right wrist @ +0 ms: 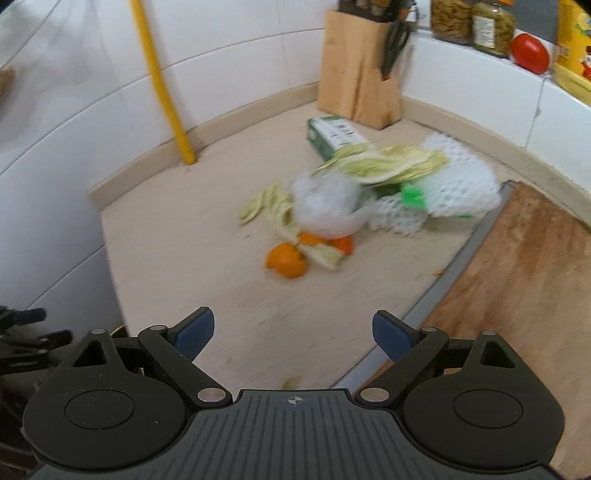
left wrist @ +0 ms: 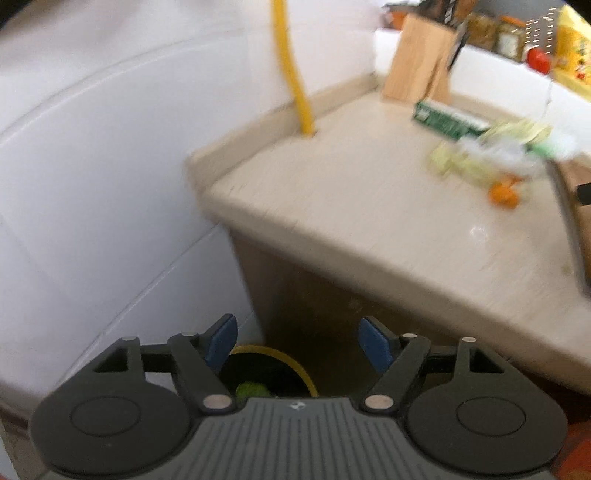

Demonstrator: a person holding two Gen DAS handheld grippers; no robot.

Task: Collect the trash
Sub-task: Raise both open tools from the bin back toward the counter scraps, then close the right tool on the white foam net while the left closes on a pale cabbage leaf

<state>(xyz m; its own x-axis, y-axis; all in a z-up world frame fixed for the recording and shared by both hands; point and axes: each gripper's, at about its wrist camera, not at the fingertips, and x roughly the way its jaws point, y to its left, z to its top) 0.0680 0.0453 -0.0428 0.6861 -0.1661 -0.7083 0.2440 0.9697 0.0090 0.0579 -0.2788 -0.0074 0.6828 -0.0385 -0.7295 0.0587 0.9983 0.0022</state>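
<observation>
A heap of trash lies on the beige counter [right wrist: 177, 251]: orange peel [right wrist: 286, 260], cabbage leaves [right wrist: 388, 164], a crumpled clear bag [right wrist: 325, 203], white foam netting [right wrist: 458, 181] and a green box [right wrist: 332, 136]. My right gripper [right wrist: 293, 332] is open and empty, short of the peel. In the left wrist view the same heap [left wrist: 491, 155] sits far right on the counter [left wrist: 369, 206]. My left gripper [left wrist: 297, 341] is open and empty, off the counter's end, above a yellow-rimmed black bin [left wrist: 275, 373] with something green [left wrist: 251, 389] inside.
A wooden knife block [right wrist: 360, 70] stands in the back corner, and a yellow pipe [right wrist: 162, 88] runs down the white tiled wall. Jars [right wrist: 472, 22] and a red tomato [right wrist: 530, 51] sit on a ledge. A wooden cutting board [right wrist: 517, 280] lies at the right.
</observation>
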